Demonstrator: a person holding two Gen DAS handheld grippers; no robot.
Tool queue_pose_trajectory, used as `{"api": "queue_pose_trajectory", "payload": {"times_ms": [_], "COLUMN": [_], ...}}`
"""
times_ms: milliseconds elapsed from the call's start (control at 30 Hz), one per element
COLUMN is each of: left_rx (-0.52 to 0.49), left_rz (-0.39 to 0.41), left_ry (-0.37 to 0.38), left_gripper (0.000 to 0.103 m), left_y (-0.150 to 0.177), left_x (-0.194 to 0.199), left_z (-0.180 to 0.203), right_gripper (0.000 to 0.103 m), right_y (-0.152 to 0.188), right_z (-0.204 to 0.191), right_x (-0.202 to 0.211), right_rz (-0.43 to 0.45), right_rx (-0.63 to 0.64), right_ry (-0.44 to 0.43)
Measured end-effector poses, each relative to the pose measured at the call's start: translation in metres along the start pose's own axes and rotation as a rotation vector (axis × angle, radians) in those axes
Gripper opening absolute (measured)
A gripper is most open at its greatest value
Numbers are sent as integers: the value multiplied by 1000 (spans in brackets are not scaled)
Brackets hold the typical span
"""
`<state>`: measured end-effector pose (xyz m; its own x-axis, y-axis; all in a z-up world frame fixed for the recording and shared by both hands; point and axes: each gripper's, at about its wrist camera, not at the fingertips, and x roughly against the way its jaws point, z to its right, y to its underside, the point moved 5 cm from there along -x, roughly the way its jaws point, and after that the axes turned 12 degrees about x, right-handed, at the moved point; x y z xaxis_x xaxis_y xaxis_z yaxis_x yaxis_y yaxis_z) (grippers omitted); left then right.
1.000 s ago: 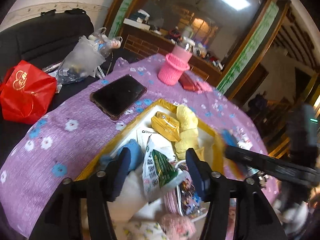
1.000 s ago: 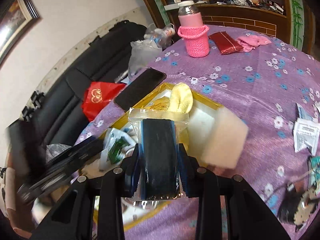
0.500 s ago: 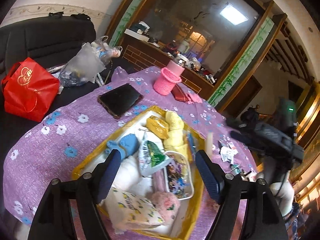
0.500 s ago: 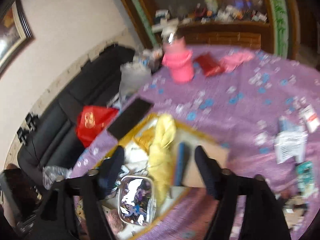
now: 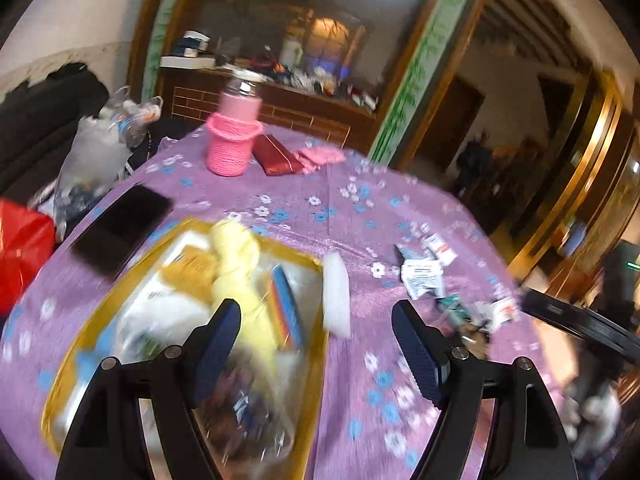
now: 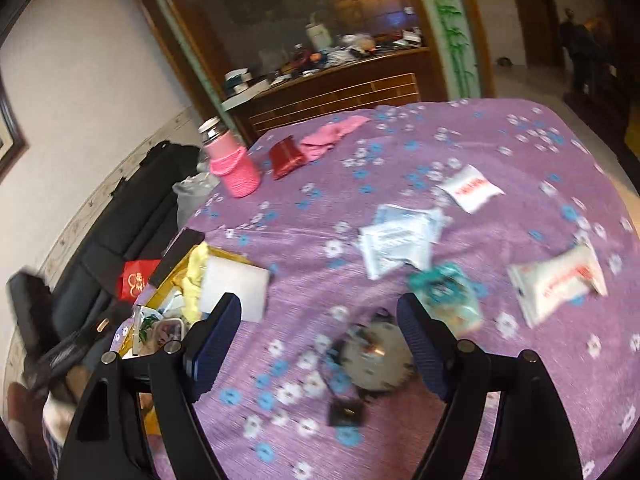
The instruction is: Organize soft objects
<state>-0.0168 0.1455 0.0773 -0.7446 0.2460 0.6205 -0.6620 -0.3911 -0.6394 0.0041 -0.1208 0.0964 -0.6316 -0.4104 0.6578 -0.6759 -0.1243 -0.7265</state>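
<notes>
A gold-rimmed tray (image 5: 298,255) at the left holds soft things: a yellow cloth (image 5: 236,256), a blue packet (image 5: 286,308) and blurred bags. A white foam pad (image 5: 336,292) leans on its right rim. My left gripper (image 5: 316,320) hangs open over that rim with nothing between its fingers. My right gripper (image 6: 318,312) is open and empty above the purple cloth, over a blurred round silvery thing (image 6: 376,356). Just beyond it lie a teal packet (image 6: 448,292) and white tissue packs (image 6: 400,240), (image 6: 556,284), (image 6: 470,188). The foam pad (image 6: 234,284) shows at the left.
At the back of the round, flower-printed table stand a pink bottle in a knitted sleeve (image 5: 232,148), a red pouch (image 5: 276,156) and a pink cloth (image 5: 320,156). A black phone (image 5: 120,228) lies beside the tray. A black sofa with a red bag (image 5: 20,252) is at the left.
The right gripper opened, left the dark blue packet in the tray and swung right over the loose packets. The left gripper opened wider off the snack bag and swung right.
</notes>
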Motion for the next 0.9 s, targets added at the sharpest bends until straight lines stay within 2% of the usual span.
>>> {"api": "queue_pose_trajectory", "payload": {"times_ms": [67,133,233,267,333,367,400,533,667,833,867,900], "left_rx": [-27,-70,-104,-105,-91,-74,-54,-47,8,56,86,108], "left_rz": [-52,-99,-144,-153,-157,-164,-169,-122,-67,36,43,45], "left_ry": [-28,-101,-173,-173,-122,-91,-54,33,58,-62,-98,-114], "left_gripper": [81,81,81,79,44,20,17,16,16,17,21,34], "left_y": [-5,-7,-1,1,2,2,2,-2,-16,-35,-38,-40], "left_x": [-30,-61,-89,-93,-90,-87,-82,-55,-26,8,10,9], "left_z": [10,17,18,18,18,18,18,24,14,-24,-38,-46], "right_gripper": [79,79,79,79,79,79,79,79,79,79,79,79], "right_y": [7,11,16,17,20,21,22,27,32,36,37,37], "right_z": [11,20,29,32,37,39,42,52,57,61,63,65], "right_x": [8,17,25,28,31,32,33,30,25,25,25,24], "right_rz": [9,18,30,34,41,45,48,43,36,32,32,33], "right_rx": [-16,-22,-26,-27,-27,-29,-31,-64,-84,-87,-94,-101], "right_ry": [-2,1,2,3,10,15,22,21,14,15,16,15]}}
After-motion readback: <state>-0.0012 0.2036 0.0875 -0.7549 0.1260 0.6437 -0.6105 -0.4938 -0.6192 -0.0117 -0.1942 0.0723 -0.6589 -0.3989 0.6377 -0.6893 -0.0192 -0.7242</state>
